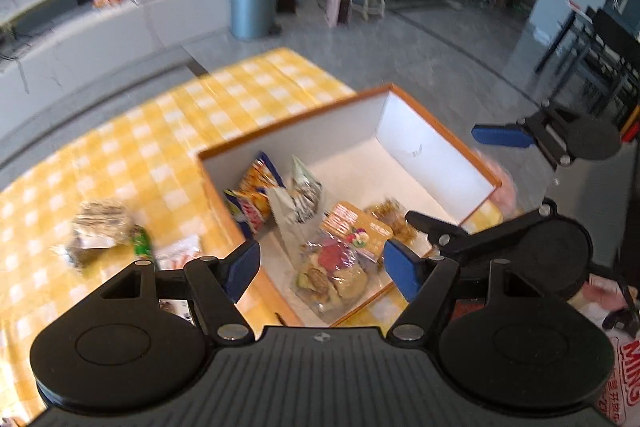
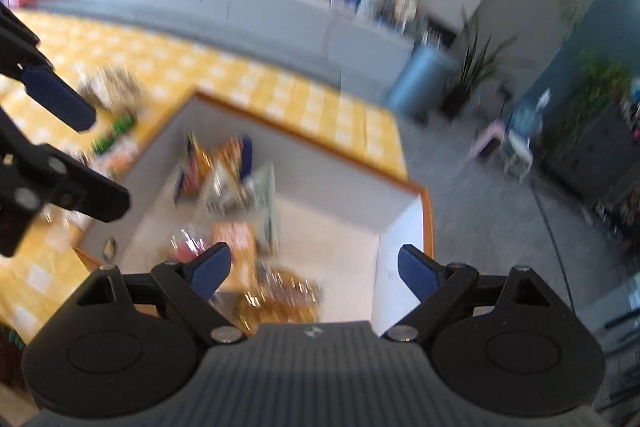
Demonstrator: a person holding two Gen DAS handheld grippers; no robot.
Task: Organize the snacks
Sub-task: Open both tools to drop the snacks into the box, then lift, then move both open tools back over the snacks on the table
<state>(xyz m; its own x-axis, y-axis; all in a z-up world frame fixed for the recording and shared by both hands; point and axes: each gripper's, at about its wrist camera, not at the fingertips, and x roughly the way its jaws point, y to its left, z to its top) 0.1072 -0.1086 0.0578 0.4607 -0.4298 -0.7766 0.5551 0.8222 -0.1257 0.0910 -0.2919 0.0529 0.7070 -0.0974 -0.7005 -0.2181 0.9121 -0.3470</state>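
Snacks lay loose at your far left on the yellow checked cloth point(image 1: 120, 131): a silvery crumpled pack point(image 1: 98, 231), a green pack point(image 1: 142, 247) just beside it, and a pale pack point(image 1: 180, 251) nearer the box, partly hidden by your gripper. Right of them stood the open box point(image 1: 296, 125), orange-rimmed with white walls, on the cloth. Inside, against its left wall, an orange and blue bag point(image 1: 256, 195) leaned upright, touching a grey-green pouch point(image 1: 300, 195). Toward the near side lay an orange carton point(image 1: 352, 227), a clear bag of mixed sweets point(image 1: 332, 275) overlapping it, and a golden-brown pack point(image 1: 390, 217) to the right; the far right part of the box floor was bare.

Your left gripper point(image 1: 322, 269) hung over the near edge of the box, tilted down, its blue pads apart and nothing between them: released. Your right gripper point(image 2: 316, 273) sat above the box's right corner, also pointing down, pads spread wide and gripping nothing; the golden-brown pack showed blurred below the gap, not touched. In the left view its fingers crossed in from the right, one blue pad over the floor beyond the box.

Further right, off the table, a person's pink sleeve point(image 1: 604, 293) and a red-lettered bag point(image 1: 624, 383) showed at the edge.
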